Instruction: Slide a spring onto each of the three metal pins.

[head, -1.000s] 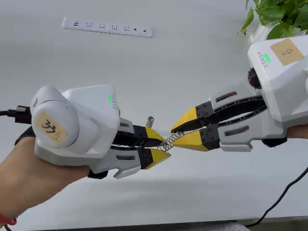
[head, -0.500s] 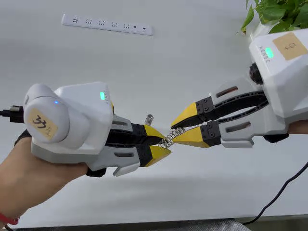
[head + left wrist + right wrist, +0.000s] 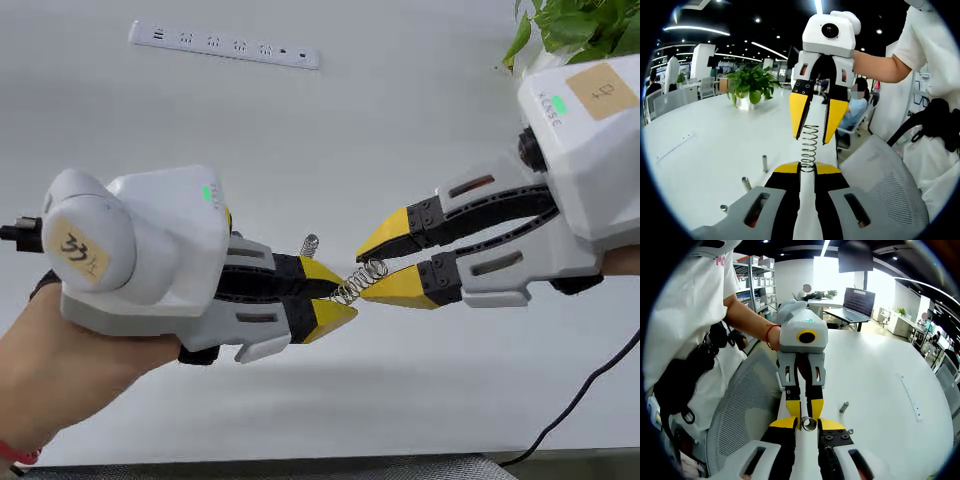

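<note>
A small metal spring [image 3: 358, 282] hangs in the air between the two grippers. My left gripper [image 3: 335, 302] is shut on one end of the spring [image 3: 809, 147]. My right gripper [image 3: 363, 276] faces it tip to tip, jaws a little apart, and the spring's other end [image 3: 809, 424] sits between its yellow fingers [image 3: 800, 112]. One metal pin [image 3: 310, 245] stands on the white table just behind the left fingertips. In the left gripper view three pins [image 3: 765, 163] [image 3: 746, 183] [image 3: 724, 208] stand in a row on the table.
A white power strip [image 3: 225, 45] lies at the table's far edge. A potted plant [image 3: 570, 30] stands at the far right. A black cable [image 3: 580, 410] hangs off the front right. A grey mesh chair [image 3: 880, 185] is below the grippers.
The right gripper's jaws have spread slightly around the spring's end. Both grippers stay tip to tip and have hardly shifted.
</note>
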A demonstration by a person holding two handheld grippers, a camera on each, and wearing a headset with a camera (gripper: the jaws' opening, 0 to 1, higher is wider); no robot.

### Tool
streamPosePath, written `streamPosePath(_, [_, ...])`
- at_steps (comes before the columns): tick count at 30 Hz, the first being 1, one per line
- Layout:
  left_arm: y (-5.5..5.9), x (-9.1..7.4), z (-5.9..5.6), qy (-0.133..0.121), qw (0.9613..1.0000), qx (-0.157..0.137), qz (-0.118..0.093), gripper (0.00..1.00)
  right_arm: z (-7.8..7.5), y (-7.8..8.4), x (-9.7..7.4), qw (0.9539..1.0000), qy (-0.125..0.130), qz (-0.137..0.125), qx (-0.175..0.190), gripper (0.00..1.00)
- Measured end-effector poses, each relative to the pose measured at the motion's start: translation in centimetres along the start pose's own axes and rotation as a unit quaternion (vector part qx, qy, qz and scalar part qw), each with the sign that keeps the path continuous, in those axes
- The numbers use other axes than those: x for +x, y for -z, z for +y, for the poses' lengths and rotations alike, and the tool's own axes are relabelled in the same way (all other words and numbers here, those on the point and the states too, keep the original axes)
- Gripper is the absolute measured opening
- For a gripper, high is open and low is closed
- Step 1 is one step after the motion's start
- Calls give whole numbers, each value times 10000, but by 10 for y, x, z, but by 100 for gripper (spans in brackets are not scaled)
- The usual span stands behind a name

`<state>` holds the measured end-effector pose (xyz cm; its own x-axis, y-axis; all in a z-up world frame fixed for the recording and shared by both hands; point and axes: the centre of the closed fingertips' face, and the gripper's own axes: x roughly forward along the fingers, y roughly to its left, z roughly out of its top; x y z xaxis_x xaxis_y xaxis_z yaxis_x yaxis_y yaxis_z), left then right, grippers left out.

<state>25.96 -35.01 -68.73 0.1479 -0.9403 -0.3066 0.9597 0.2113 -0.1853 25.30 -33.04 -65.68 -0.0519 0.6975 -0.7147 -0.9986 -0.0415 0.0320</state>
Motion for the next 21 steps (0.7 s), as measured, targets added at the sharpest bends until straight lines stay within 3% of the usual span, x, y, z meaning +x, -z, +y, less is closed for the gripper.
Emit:
streamPosePath(7, [-3,1,-1,-13,10000,6,-61,6,-1,-2,2,9988,-269,339,-240,12])
streamPosePath(15, [-6,1,0,-46,9999,-5,-160,6,-1,3,7,9920,-700,827,-648,11])
streamPosePath(21, [-6,-1,2,-77,9998,-15,-202,6,-3,6,10,9889,-821,979,-756,10])
